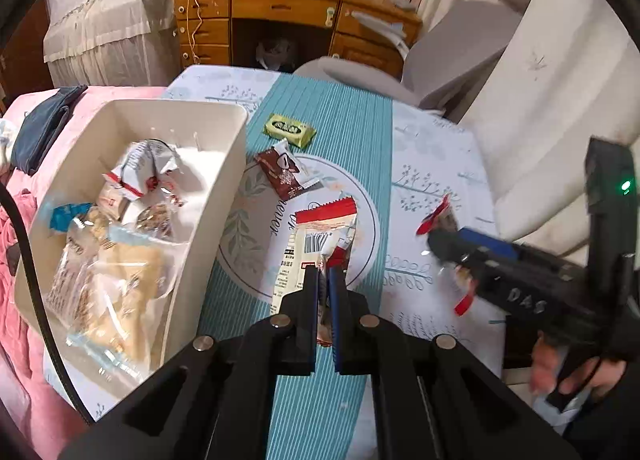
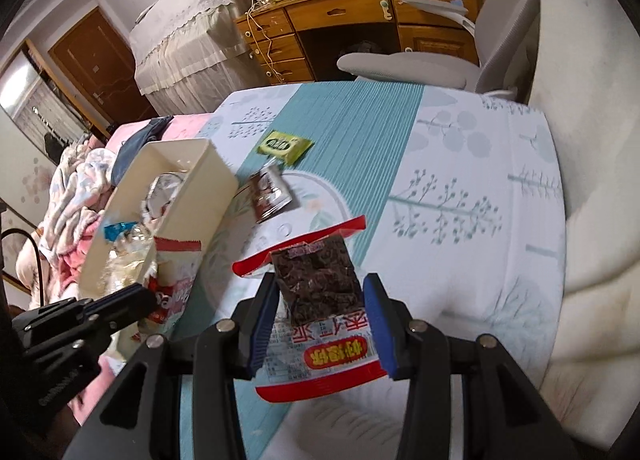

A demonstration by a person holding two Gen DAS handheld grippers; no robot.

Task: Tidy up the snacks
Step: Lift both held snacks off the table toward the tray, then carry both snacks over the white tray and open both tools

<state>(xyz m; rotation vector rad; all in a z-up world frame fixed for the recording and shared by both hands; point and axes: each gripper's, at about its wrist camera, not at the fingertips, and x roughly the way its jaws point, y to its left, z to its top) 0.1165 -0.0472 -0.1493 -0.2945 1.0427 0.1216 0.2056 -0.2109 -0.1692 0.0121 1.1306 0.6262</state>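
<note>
On the patterned table cloth (image 2: pixel 460 163), a cream bin (image 1: pixel 224 163) of snacks is seen beside two loose packets, while a white-and-red packet (image 1: pixel 320 236) is clenched by the left gripper (image 1: pixel 324 272) and a dark snack packet (image 2: pixel 316 284) is grasped by the right gripper (image 2: pixel 320 300).

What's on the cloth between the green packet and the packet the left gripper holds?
One brown packet, lying on the table mat between the green packet and the red-and-white packet in the left gripper. Left wrist view shows it.

Table (image 1: pixel 436 163), patterned cloth: on it we count a cream bin (image 1: pixel 224 179), green packet (image 1: pixel 289 130), brown packet (image 1: pixel 283 173).
</note>
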